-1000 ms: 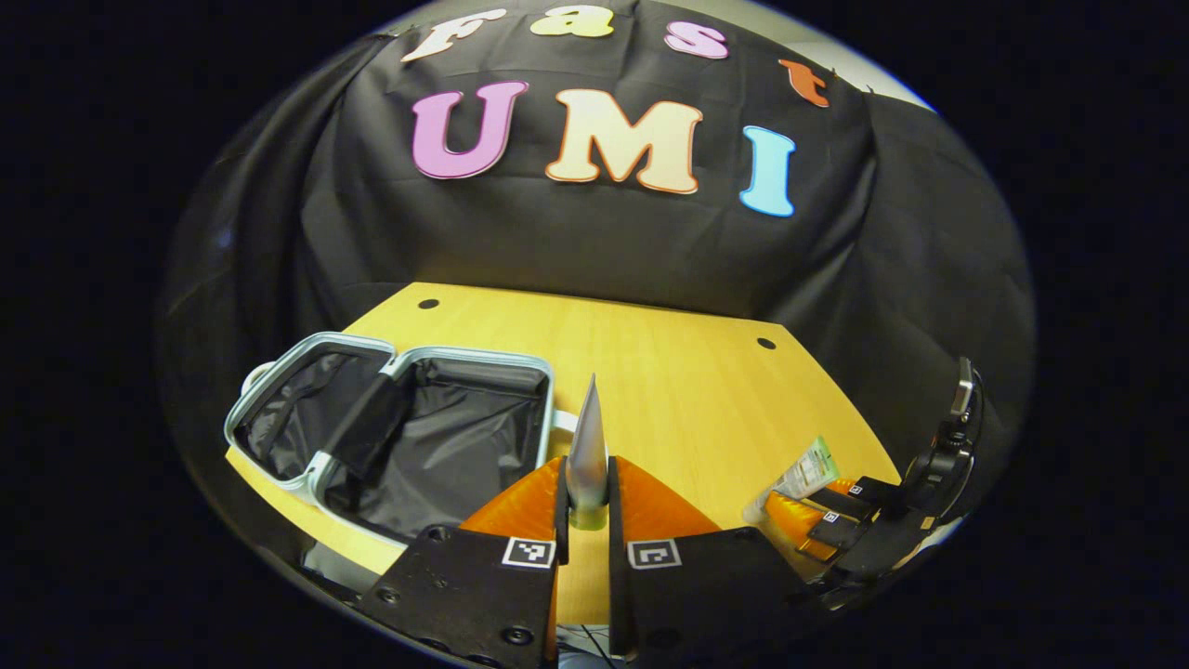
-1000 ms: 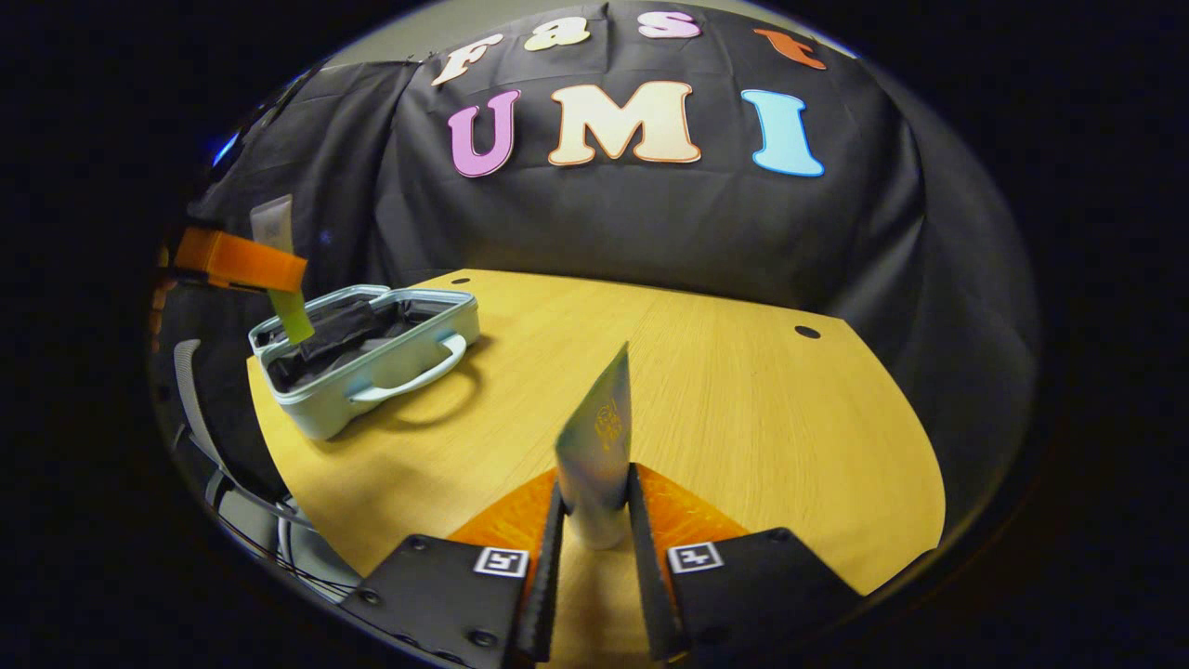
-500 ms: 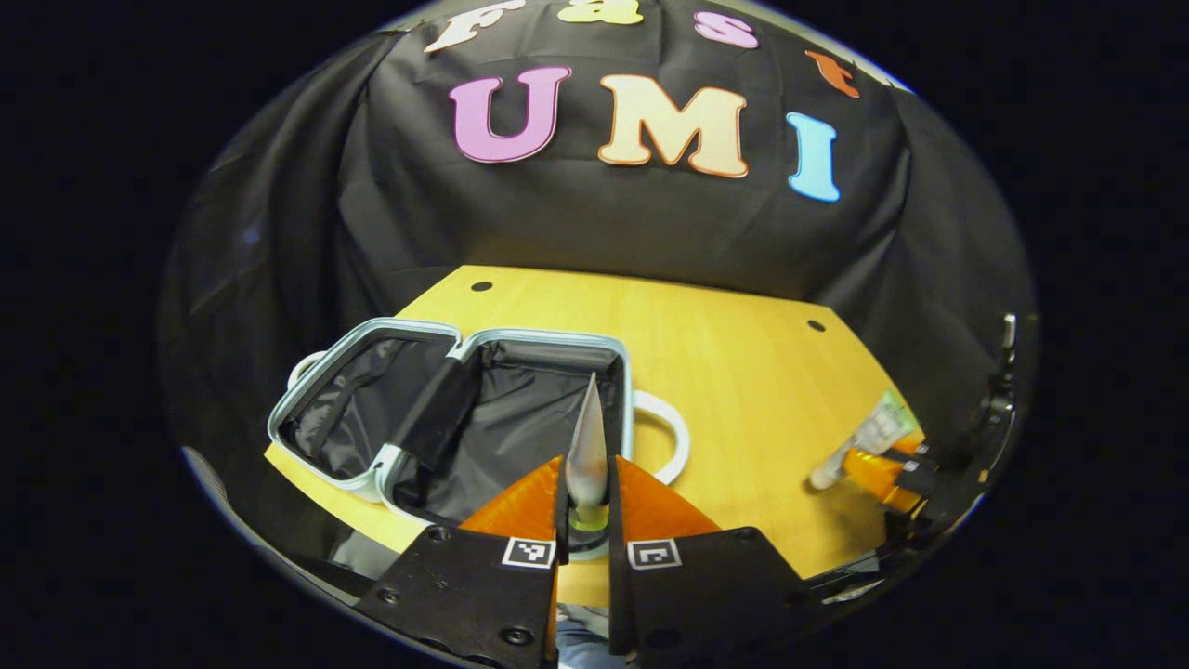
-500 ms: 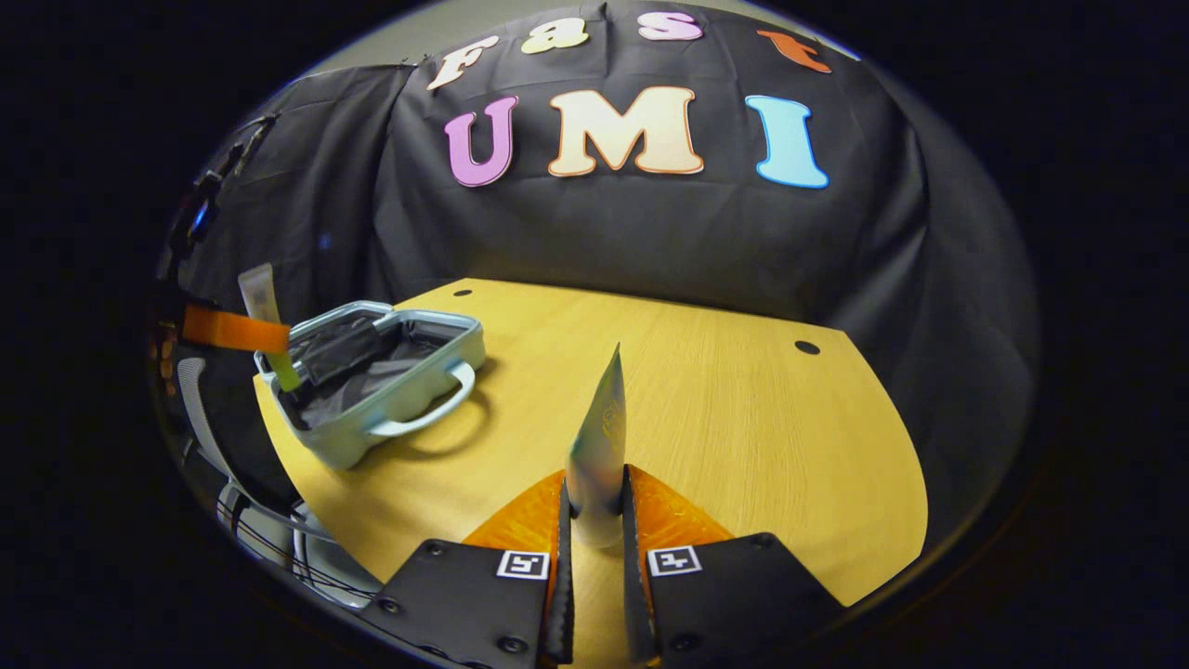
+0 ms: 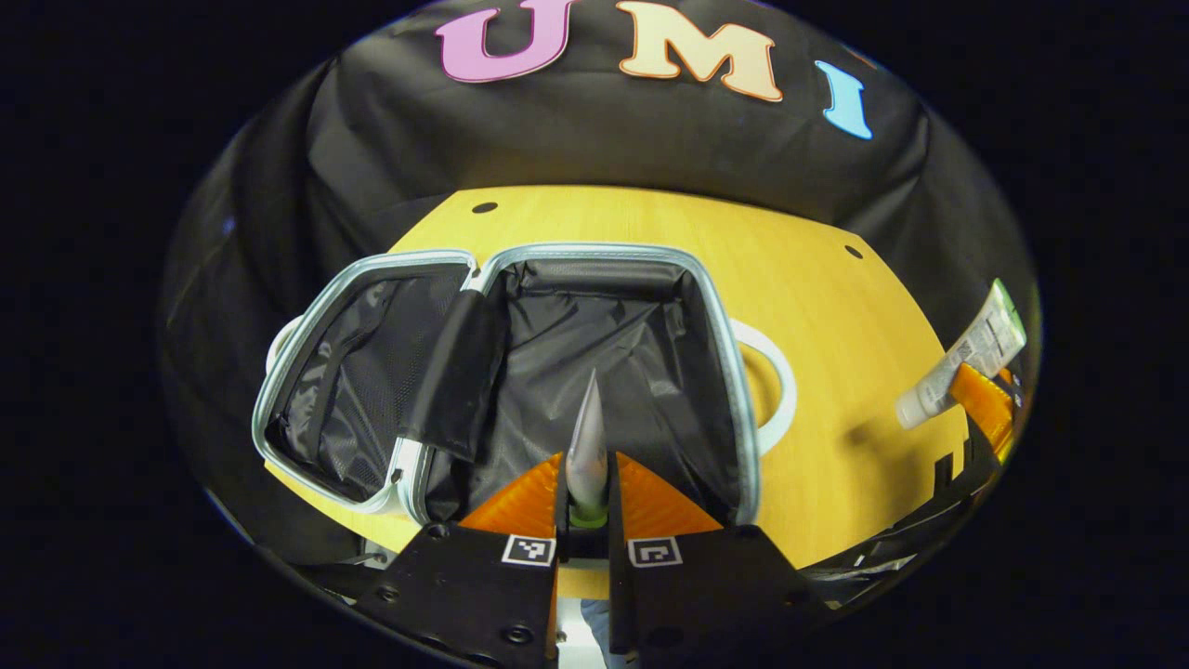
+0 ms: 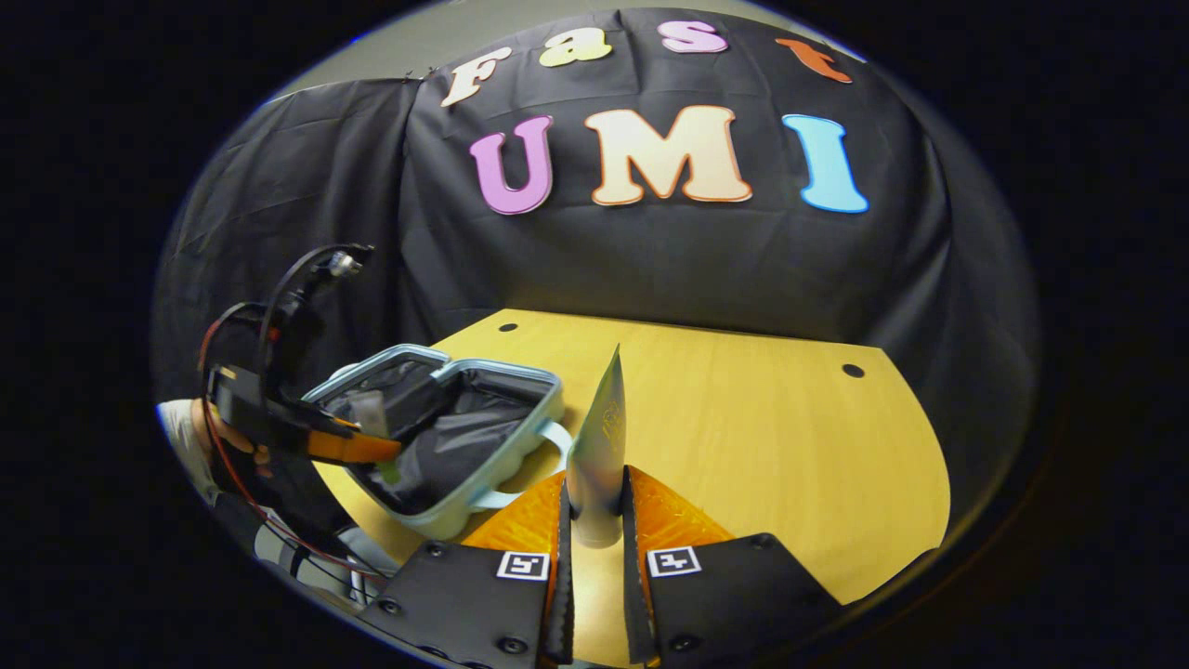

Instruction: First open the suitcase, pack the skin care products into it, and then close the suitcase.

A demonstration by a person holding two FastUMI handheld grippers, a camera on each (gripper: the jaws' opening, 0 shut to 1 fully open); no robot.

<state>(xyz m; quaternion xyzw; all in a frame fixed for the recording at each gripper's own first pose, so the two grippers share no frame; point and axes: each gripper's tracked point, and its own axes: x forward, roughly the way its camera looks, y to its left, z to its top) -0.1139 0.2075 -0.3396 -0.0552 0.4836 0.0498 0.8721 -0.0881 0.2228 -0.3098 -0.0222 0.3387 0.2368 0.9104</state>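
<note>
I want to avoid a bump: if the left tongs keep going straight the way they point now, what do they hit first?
Most likely the black lining inside the open suitcase. The left tongs hold a tube pointing into that compartment; its tip would probably touch first, though depth is unclear.

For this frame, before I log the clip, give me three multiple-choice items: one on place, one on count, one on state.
1. Where is the tube held by the left gripper?
A. Over the open suitcase
B. Lying on the table
C. Beyond the table's far edge

2. How many tubes are held in all?
A. None
B. One
C. Two

3. How is the suitcase?
A. Zipped shut
B. Open, both halves flat
C. Standing upright

Answers:
1 A: black lining lies behind the tube.
2 C: the right gripper clamps a second tube.
3 B: both lined halves face up.
</note>
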